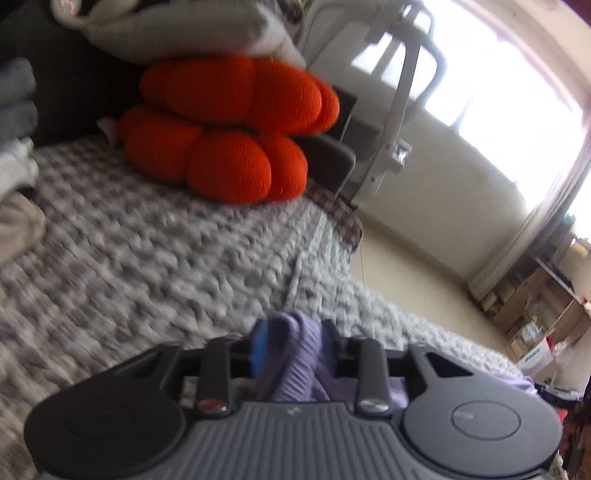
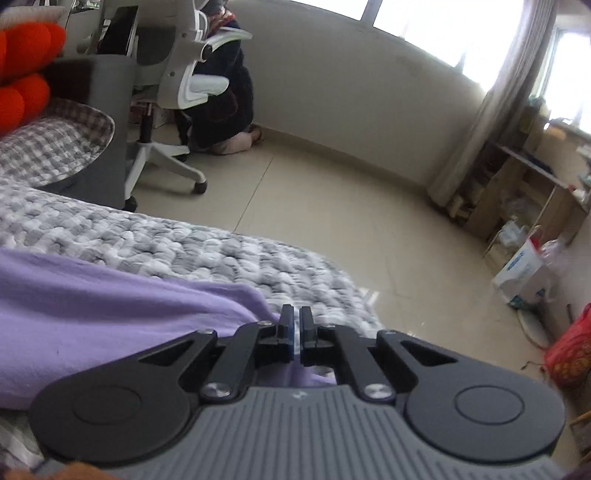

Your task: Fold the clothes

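A lilac garment (image 2: 110, 306) lies spread on the grey-and-white checked bed cover (image 2: 184, 243), near the bed's edge. My right gripper (image 2: 297, 317) is shut on its near corner, and the cloth runs up into the fingers and on beneath them. In the left wrist view a ribbed bunch of the lilac garment (image 1: 295, 362) stands between the fingers of my left gripper (image 1: 293, 332), which is shut on it just above the bed cover (image 1: 147, 258). That view is blurred.
A lumpy orange cushion (image 1: 229, 129) and grey pillows (image 1: 177, 29) sit at the bed's head; folded clothes (image 1: 14, 110) are stacked far left. Off the bed: tiled floor (image 2: 332, 206), white office chair (image 2: 184, 85), a crouching person (image 2: 225, 96), wooden shelves (image 2: 517, 177), bags (image 2: 524, 269).
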### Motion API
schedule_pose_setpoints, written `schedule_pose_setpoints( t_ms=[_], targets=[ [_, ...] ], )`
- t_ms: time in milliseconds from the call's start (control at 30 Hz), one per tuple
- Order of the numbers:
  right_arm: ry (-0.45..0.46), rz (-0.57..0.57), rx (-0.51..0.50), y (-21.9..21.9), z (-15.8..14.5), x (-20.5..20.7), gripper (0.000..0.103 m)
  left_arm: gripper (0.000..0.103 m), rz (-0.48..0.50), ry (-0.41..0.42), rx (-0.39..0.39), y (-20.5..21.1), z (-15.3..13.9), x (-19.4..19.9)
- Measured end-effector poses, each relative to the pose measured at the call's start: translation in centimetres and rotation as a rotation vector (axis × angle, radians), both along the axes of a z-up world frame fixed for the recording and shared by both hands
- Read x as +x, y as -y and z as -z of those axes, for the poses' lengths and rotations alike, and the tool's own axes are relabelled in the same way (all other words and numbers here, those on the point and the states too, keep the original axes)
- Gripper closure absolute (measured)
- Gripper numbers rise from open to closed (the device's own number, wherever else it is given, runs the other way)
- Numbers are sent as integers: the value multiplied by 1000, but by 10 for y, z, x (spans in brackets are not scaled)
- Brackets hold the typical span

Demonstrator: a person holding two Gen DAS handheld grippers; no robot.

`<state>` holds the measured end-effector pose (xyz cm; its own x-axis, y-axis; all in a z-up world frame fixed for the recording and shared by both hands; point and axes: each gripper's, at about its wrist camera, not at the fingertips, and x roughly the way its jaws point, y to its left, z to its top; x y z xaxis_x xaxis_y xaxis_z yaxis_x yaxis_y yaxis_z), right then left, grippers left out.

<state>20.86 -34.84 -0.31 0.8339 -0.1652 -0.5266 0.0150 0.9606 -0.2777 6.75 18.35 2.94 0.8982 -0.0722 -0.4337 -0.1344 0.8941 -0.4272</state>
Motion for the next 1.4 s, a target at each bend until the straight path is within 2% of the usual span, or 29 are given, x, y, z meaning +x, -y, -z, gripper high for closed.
schedule_pose_setpoints(
  t_ms=[33, 133, 300, 367, 400, 567, 633, 767, 833, 900, 1000, 1133, 1167, 1200, 1233, 1267, 1400],
  targets=[
    [11, 8, 38, 7, -6, -7, 90, 47, -4, 10, 7, -4, -5, -6],
    [7, 11, 140, 24, -23, -26, 90, 45, 18, -2, -3, -10, -11, -20],
    [20, -135, 141, 5, -44, -77, 88, 45, 77, -62, -21, -2, -3, -43],
    [12, -196, 162, -3, -47, -105, 76, 45, 93, -83, -36, 0, 2, -53],
    [2, -212, 183, -4, -47, -119, 67, 45, 98, -93, -47, 0, 4, -58],
    [-12, -258, 320, 8, -52, -193, 67, 45, 119, -149, -76, -1, 19, -77],
    [-23, -270, 350, 14, -52, -217, 67, 45, 130, -151, -111, -2, 24, -80],
    [-91, -285, 309, 16, -41, -257, 67, 47, 154, -157, -141, 6, 32, -78],
    [-111, -295, 318, 18, -33, -277, 67, 51, 166, -150, -138, 11, 33, -75],
    [-123, -300, 321, 17, -25, -293, 67, 65, 169, -134, -137, 14, 33, -75],
    [-140, -302, 315, 11, -16, -304, 67, 79, 165, -116, -150, 13, 28, -77],
    [-159, -266, 316, 5, -9, -303, 67, 87, 160, -91, -167, 10, 22, -80],
    [-159, -248, 312, 4, -9, -301, 67, 89, 158, -85, -171, 10, 21, -80],
    [-157, -223, 304, 4, -10, -298, 77, 91, 157, -79, -175, 9, 19, -81],
    [-151, -205, 293, 3, -12, -296, 98, 91, 155, -72, -180, 9, 18, -81],
    [-142, -188, 281, 3, -14, -294, 103, 91, 154, -70, -183, 8, 17, -82],
    [-89, -155, 233, 2, -27, -291, 102, 91, 144, -89, -185, 8, 21, -82]
  ],
)
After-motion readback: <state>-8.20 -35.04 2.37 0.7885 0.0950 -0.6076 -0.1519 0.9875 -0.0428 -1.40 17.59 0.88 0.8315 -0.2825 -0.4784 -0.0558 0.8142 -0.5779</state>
